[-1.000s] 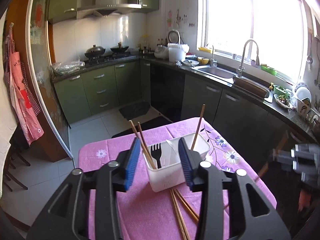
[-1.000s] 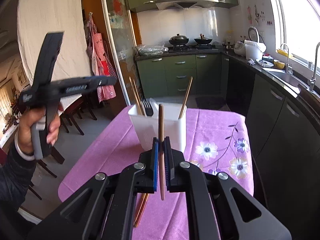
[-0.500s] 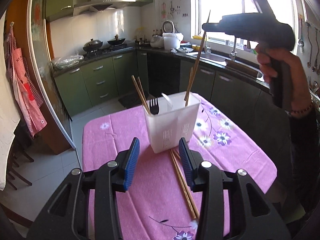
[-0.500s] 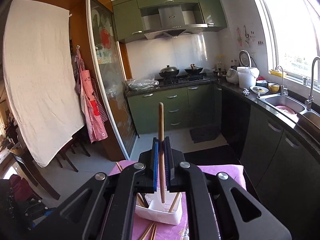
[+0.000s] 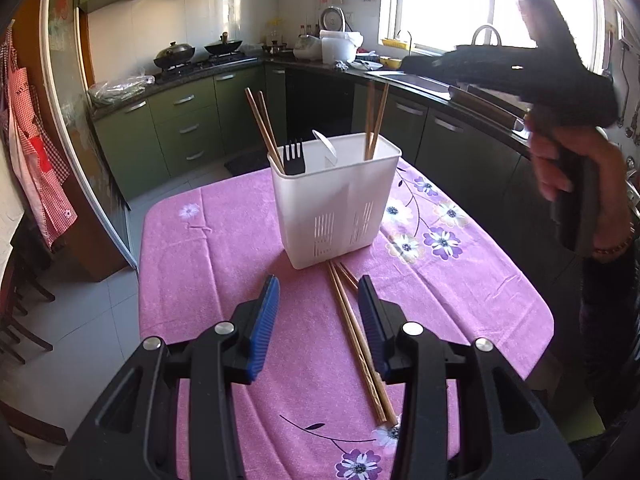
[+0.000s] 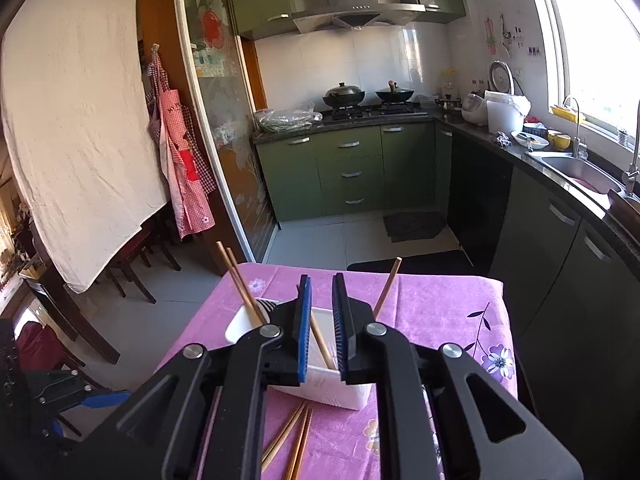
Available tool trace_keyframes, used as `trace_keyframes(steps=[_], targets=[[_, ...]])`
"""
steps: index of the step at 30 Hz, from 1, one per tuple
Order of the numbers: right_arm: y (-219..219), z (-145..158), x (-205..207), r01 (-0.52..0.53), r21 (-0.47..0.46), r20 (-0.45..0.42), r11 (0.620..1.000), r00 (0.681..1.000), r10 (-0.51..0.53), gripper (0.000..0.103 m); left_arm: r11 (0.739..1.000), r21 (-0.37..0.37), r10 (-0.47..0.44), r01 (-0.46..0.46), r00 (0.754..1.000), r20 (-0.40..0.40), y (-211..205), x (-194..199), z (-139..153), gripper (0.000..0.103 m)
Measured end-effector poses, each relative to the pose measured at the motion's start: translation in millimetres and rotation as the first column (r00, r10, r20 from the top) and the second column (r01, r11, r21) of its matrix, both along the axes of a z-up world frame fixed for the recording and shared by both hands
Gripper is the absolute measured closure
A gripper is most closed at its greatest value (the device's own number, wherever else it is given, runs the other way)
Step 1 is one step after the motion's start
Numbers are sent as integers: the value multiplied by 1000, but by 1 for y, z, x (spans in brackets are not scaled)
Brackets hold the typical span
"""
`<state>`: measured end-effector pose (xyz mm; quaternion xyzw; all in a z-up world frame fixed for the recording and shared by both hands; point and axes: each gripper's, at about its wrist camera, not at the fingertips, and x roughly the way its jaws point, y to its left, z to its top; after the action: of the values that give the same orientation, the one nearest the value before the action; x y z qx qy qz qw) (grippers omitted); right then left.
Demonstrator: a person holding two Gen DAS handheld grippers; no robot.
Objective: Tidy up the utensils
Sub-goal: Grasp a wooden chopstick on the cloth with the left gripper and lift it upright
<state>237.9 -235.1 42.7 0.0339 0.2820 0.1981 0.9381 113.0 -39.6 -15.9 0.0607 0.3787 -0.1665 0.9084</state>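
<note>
**Both grippers held out, neither one gripping**

The left black two-finger gripper with blue ribbed pads (image 5: 318, 320) points steeply downward, its jaws partly apart with nothing pressed between them. The right black gripper with blue pads (image 6: 320, 326) is carried by the person's bare hand (image 5: 568, 160) around its handle; its jaws have just been opening, leaving a narrow gap with no pad contact.

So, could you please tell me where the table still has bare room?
Bare pink tablecloth left of the white plastic utensil caddy, and the flowered stretch to its right. Crowded: wooden chopsticks lying in front of the caddy.
</note>
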Motion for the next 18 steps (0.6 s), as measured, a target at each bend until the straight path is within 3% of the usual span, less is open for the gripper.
trace_keyframes(steps=[5,11,18], targets=[[-17,-17,-55,-20,-20,12,1000,1000,20,89,1000,7,-7,7,997,-74,-12,14,-23,64],[-32,-84,-84,-10,-74,-137,997,991,-1,89,1000,18,-7,11,983,-186,-29,43,-65,64],[-52,-150,-82,22,-49,-279,999,960,-34,89,1000,-25,4,-13,949,-316,-45,79,-108,66]])
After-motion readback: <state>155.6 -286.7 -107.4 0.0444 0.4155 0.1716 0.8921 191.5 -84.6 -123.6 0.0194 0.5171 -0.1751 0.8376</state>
